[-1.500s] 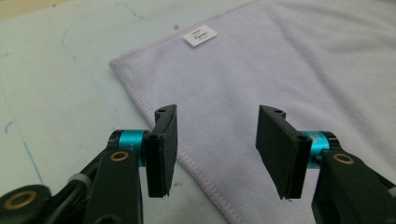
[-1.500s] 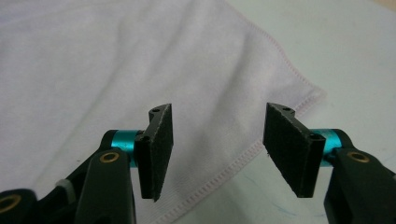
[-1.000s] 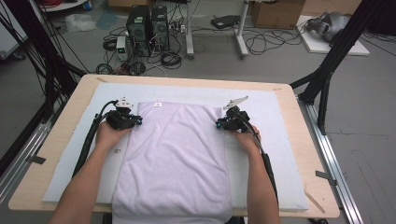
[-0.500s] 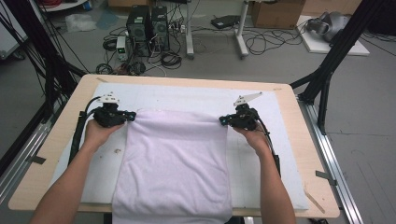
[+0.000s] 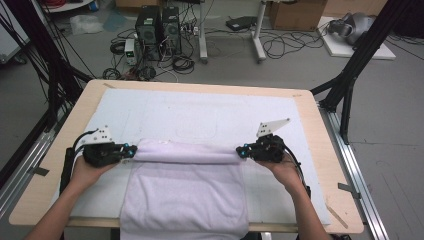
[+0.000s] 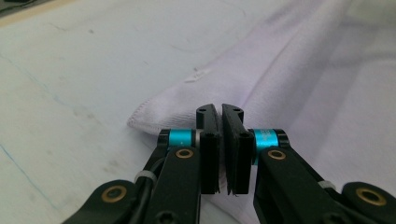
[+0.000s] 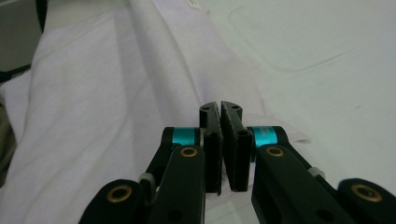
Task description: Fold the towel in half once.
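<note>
Towel (image 5: 185, 192): pale lilac cloth, soft nap, stitched hem and a small tag near one corner; its far edge is lifted and folded back toward the person as a rounded roll.
Place: on the white mat (image 5: 200, 115) over the wooden table (image 5: 325, 150), at the near middle, its near end hanging over the table's front edge.
Left gripper (image 5: 131, 151): jaws pressed together, pinching the roll's left corner; the hem shows just beyond the tips in the left gripper view.
Right gripper (image 5: 241, 151): jaws closed likewise, clamped on the roll's right corner.
Span: the fold stretches straight between both grippers.
</note>
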Tool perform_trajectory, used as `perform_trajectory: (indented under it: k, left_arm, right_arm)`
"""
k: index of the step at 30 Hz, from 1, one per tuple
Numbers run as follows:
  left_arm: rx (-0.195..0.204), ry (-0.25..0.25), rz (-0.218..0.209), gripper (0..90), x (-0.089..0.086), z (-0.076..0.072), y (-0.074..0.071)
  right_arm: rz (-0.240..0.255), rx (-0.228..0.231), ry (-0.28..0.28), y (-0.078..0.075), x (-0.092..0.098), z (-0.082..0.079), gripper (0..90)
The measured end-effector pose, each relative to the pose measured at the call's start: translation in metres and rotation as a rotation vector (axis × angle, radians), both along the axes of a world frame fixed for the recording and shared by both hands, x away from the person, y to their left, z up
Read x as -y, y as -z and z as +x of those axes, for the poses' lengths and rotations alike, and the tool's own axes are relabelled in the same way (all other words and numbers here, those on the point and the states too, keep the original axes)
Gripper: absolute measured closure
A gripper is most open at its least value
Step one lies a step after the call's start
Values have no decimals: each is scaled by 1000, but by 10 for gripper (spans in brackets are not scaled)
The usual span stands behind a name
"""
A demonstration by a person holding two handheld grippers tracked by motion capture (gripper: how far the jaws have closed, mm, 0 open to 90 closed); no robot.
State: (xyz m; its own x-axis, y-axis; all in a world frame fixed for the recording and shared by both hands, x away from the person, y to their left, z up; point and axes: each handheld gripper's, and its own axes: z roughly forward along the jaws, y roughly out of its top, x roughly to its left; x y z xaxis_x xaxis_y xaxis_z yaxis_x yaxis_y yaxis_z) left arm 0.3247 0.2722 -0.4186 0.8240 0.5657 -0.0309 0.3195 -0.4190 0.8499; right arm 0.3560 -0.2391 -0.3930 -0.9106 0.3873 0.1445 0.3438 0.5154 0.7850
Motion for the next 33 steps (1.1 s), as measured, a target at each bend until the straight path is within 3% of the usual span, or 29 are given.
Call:
perform_trajectory:
  k: [4,6,8,11,13,16,21,23,26,27,30,33]
  left_arm:
    - [-21,23,19,803,0,-14,8]
    - [-31,19,13,703,0,-14,7]
    - [-25,16,4,654,0,-12,3]
    - [-17,13,-4,628,3,-3,-4]
    - [-13,13,-8,617,7,4,-7]
    - [-8,-7,-21,575,13,16,-1]
    - [-72,-49,17,542,19,35,19]
    - [-110,-46,22,554,20,40,25]
    - [-140,-1,31,711,22,43,29]
    - [-136,7,31,756,22,42,28]
    - [-127,2,23,817,20,41,25]
    - [-107,-6,7,818,17,39,19]
  right_arm:
    - [-72,-33,-31,8,-6,-14,859]
    - [-60,-22,-27,8,-6,-18,744]
    - [-61,-29,-26,7,-5,-18,715]
    - [-38,-5,0,4,-3,-14,643]
    - [-48,12,17,1,-5,-9,621]
    - [-64,25,50,6,-10,1,596]
    - [-86,-20,93,27,-13,21,586]
    - [-72,-41,90,33,-16,25,585]
    - [-92,-89,60,43,-23,29,637]
    - [-96,-115,35,46,-26,30,690]
    - [-93,-117,6,46,-29,29,820]
    - [-75,-95,18,39,-27,28,834]
